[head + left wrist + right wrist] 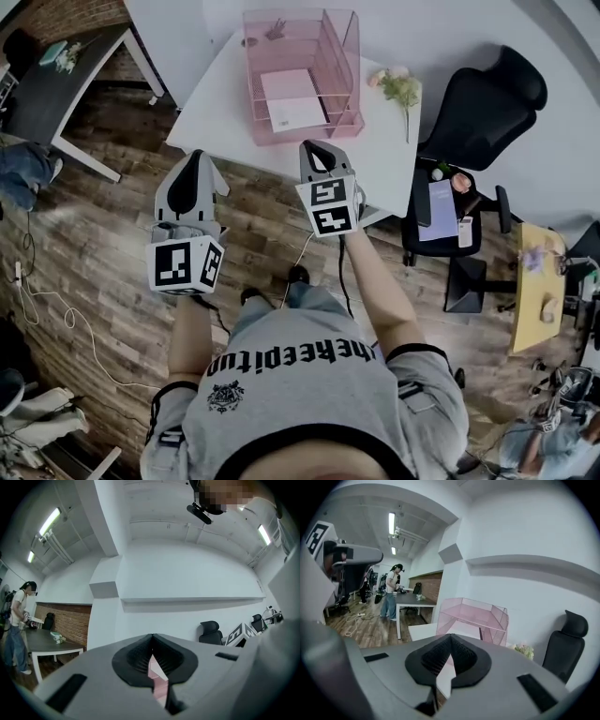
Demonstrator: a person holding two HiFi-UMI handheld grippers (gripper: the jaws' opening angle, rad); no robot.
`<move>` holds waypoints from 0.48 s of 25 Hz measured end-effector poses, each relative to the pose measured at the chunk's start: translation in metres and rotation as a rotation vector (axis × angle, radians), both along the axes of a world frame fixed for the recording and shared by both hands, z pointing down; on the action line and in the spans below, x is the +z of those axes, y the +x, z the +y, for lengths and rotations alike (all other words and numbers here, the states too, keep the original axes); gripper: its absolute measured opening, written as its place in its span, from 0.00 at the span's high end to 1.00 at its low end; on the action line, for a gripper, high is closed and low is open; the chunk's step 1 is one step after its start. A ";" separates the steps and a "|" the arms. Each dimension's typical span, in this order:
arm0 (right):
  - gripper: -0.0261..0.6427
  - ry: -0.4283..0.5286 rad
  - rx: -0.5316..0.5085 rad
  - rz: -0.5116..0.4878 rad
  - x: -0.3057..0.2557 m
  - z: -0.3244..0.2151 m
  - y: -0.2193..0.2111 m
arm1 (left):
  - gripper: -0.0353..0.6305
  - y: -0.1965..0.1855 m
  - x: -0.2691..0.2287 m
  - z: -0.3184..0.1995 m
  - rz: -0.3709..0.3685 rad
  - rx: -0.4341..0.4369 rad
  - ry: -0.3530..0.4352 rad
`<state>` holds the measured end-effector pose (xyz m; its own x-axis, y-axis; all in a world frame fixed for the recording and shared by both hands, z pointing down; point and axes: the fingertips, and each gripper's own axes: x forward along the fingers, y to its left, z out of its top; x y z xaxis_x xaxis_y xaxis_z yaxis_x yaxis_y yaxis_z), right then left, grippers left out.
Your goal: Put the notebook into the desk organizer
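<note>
At frame top, the notebook lies inside the pink desk organizer on the white table. Lower centre, I hold my left gripper and right gripper closed, both empty.

The desk organizer is a pink wire-mesh rack with tall back and side walls and an open front, standing upright on the white table. The notebook is pale and closed, lying flat inside on the organizer's bottom tray, its near edge at the open front
</note>
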<state>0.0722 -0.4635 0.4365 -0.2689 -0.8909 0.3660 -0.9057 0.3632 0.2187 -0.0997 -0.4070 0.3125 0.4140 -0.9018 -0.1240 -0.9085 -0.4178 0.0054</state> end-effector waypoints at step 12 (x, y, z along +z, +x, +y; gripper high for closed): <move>0.96 0.129 0.134 -0.108 -0.052 0.041 0.014 | 0.94 0.015 -0.011 0.002 0.015 0.123 0.034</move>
<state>0.0865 -0.4225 0.3840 -0.1767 -0.9590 0.2217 -0.9646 0.2135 0.1547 -0.0849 -0.4053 0.3010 0.5192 -0.8394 -0.1604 -0.8502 -0.5264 0.0025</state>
